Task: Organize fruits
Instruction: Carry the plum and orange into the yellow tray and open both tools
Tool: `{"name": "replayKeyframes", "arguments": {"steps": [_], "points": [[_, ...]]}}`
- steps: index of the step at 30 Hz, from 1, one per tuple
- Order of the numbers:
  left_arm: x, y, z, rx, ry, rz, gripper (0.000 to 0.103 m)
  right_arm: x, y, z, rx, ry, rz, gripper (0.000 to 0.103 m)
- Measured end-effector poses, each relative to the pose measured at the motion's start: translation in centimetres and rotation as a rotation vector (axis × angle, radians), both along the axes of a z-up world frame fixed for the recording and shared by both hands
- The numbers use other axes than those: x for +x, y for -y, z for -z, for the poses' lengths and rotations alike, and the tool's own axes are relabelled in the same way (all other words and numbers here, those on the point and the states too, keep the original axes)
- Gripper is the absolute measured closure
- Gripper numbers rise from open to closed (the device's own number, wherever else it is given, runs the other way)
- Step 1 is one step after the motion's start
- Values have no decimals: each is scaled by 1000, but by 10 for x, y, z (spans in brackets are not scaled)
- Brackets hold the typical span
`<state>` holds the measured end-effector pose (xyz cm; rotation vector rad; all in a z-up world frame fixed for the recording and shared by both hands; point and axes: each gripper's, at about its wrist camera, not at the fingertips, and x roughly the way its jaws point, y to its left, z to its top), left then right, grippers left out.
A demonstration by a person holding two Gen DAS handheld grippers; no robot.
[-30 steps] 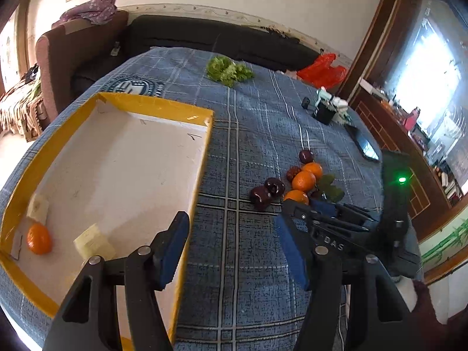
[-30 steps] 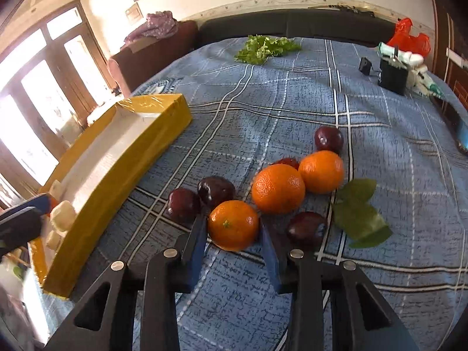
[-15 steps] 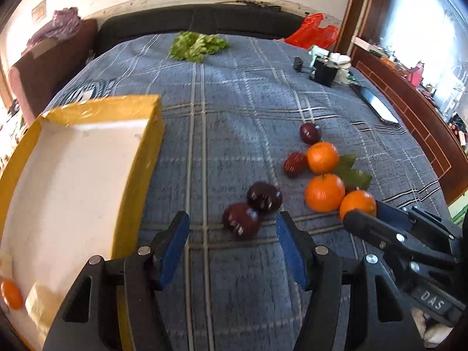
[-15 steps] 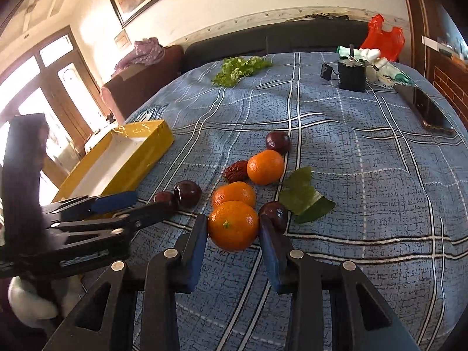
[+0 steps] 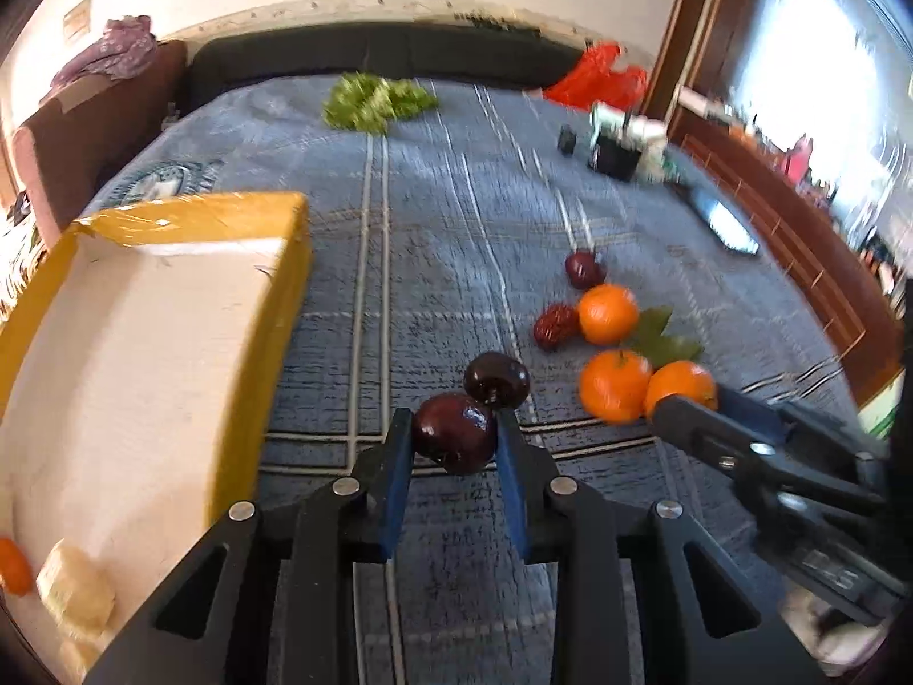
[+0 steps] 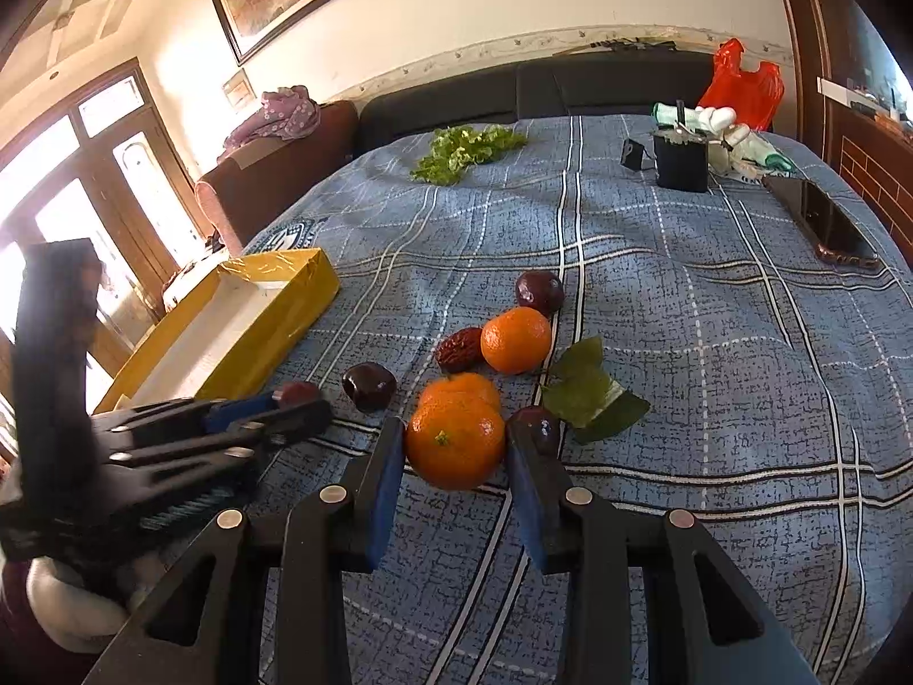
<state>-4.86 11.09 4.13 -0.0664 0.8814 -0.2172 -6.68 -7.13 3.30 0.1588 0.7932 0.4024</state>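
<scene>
— dark plum [image 5: 455, 440] sits between the left gripper's [image 5: 452, 445] pads, whose jaws have just been closing onto it. where does it go?
— to the yellow box [image 5: 283, 262], lying to the left of that claw, long side running away from it.
— and the right gripper [image 6: 455, 456]?
— clamped narrow on an orange [image 6: 455, 441], farther from the box.
— anything in the way?
— a second plum [image 5: 496, 379] touches the held one behind; the box wall must likely be cleared.

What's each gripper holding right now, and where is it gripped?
Left gripper pinches a dark plum across its sides; right gripper holds an orange likewise.
</scene>
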Motion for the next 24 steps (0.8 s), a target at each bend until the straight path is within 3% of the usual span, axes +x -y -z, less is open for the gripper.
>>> {"name": "replayKeyframes", "arguments": {"steps": [7, 11, 18, 24], "points": [[-51, -58, -47, -64, 89, -116, 76, -8, -10, -7, -36, 54, -8, 64], [-76, -108, -62, -16, 120, -238, 76, -21, -30, -23, -38, 71, -58, 64], [-97, -191, -48, -13, 69, -453, 75, -46, -113, -52, -18, 80, -284, 63], [-102, -228, -21, -4, -4, -541, 75, -62, -201, -40, -92, 33, -475, 63]]}}
